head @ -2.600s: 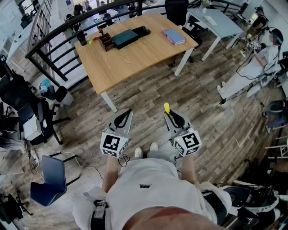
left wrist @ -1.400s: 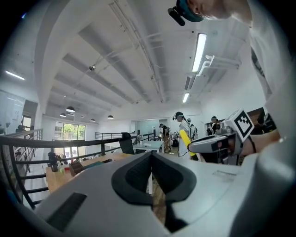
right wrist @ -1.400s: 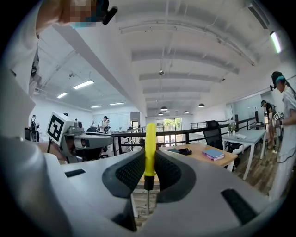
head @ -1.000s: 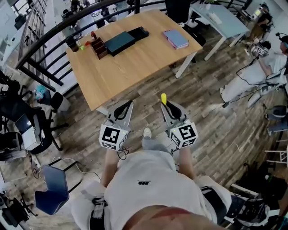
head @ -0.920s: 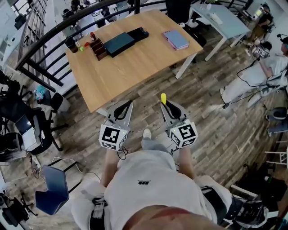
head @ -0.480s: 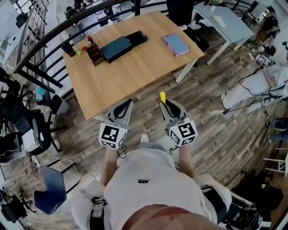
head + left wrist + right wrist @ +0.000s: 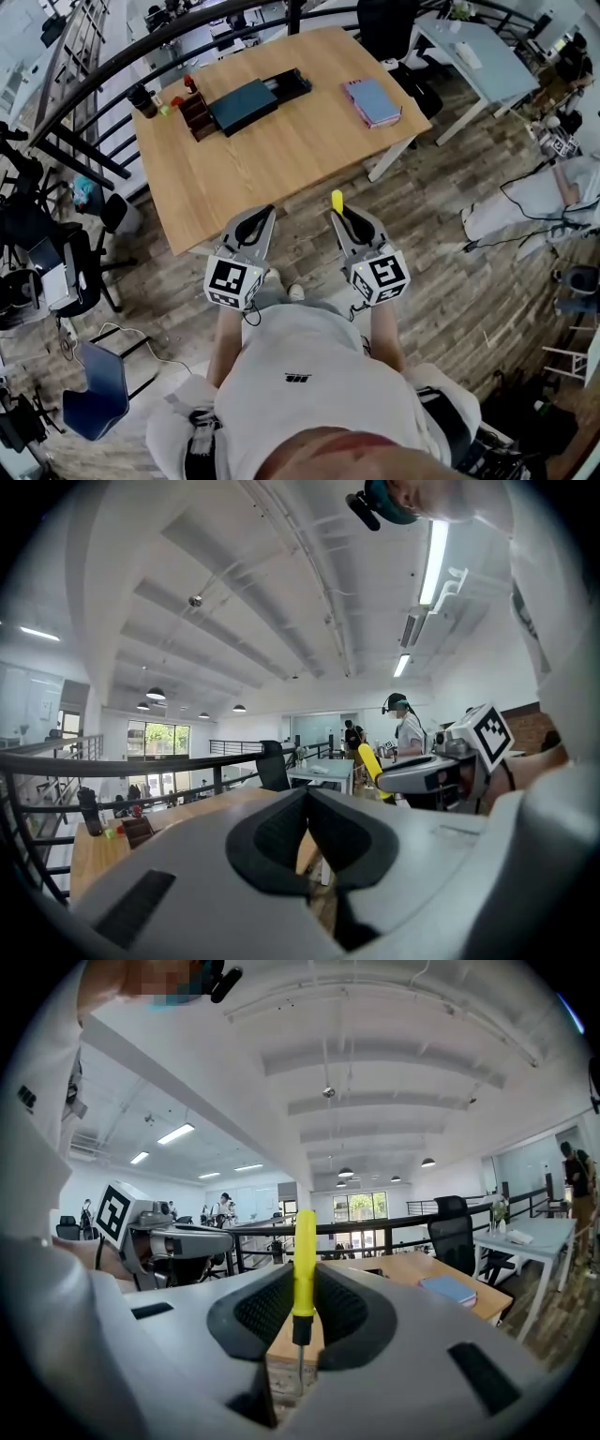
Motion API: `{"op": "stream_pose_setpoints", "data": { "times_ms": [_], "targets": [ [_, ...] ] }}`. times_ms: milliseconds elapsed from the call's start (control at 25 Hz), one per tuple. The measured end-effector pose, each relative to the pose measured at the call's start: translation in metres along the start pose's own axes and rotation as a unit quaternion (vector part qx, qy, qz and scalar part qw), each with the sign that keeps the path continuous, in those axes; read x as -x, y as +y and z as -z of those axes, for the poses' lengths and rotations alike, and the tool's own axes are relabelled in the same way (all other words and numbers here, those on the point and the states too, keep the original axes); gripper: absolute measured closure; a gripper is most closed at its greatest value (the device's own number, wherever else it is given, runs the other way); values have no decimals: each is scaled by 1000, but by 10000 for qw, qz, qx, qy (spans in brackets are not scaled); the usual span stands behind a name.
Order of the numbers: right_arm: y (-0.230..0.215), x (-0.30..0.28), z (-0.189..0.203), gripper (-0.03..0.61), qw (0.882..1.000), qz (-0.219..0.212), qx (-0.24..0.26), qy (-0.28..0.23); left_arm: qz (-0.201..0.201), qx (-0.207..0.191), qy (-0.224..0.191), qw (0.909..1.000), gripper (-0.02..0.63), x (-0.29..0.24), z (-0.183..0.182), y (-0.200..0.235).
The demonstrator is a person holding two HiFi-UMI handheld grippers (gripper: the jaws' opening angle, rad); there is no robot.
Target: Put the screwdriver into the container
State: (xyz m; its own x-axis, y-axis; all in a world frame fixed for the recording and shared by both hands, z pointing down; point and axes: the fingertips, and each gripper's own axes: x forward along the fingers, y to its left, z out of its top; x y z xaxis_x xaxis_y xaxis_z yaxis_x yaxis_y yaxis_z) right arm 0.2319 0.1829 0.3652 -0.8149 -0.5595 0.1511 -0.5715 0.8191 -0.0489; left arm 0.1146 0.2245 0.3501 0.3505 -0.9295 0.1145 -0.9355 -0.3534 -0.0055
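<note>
Between the jaws of the right tool (image 7: pixel 302 1305), the screwdriver (image 7: pixel 305 1246) stands clamped.

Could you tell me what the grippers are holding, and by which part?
The right gripper holds the screwdriver by its yellow handle; the left gripper holds nothing.

Near half of the surface (image 7: pixel 281 159) is bare wood, so there's loads of room coming in over the front edge. The clutter's all along the far side: container (image 7: pixel 197 114) at the far-left corner, dark bottle (image 7: pixel 142 97) near it, black tray (image 7: pixel 246 98) just beside, notebook (image 7: pixel 372 100) far right. A railing (image 7: pixel 94 91) runs close behind.
</note>
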Motion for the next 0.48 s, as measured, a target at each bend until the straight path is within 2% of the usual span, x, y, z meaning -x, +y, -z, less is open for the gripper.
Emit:
{"op": "stream_pose_setpoints", "data": {
  "times_ms": [480],
  "targets": [
    [-28,-44,-1,520,10000,32,-49,4,29,2,-41,10000,604,-40,1,35]
  ]
}}
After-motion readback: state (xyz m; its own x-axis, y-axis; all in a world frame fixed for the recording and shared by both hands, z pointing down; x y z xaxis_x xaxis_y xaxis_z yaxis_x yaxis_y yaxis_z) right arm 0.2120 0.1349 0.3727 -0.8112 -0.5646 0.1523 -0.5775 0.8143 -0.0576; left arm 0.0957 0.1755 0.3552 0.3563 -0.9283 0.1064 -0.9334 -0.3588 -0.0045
